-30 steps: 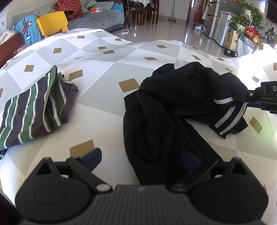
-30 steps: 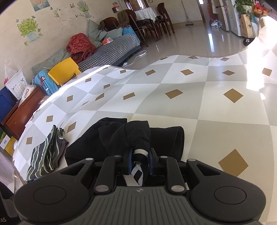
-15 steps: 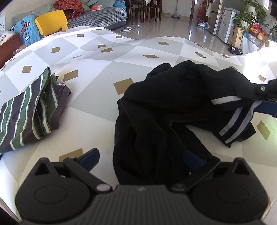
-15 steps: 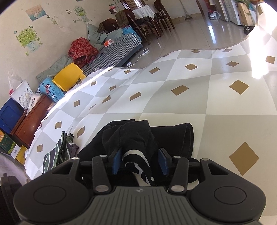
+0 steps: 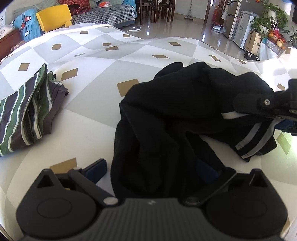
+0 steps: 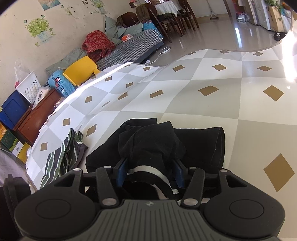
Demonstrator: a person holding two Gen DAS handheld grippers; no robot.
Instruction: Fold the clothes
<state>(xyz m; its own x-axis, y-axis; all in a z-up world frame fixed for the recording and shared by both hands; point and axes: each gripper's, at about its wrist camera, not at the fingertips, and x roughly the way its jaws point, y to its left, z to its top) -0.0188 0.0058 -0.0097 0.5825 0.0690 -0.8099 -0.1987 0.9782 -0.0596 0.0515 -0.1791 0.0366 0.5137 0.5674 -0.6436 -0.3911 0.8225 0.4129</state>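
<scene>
Black garment (image 6: 156, 146) just let go: right gripper (image 6: 150, 174) jaws have just been opening around cuff; left gripper (image 5: 150, 170) wide, regrasp next.

Black ribbed tool (image 6: 150, 174), blue pads (image 6: 121, 173), silver screws.

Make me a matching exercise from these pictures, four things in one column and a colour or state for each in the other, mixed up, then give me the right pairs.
Things:
1. black garment
2. striped garment
3. plastic chair
4. right gripper

Colour or state:
A. yellow, beyond the far edge of the cloth
B. folded, green and white stripes, lying to the left
C. crumpled in the middle, with white stripes at one end
D. jaws apart, having just been opening, with fabric between them

Pairs: 1-C, 2-B, 3-A, 4-D
</scene>
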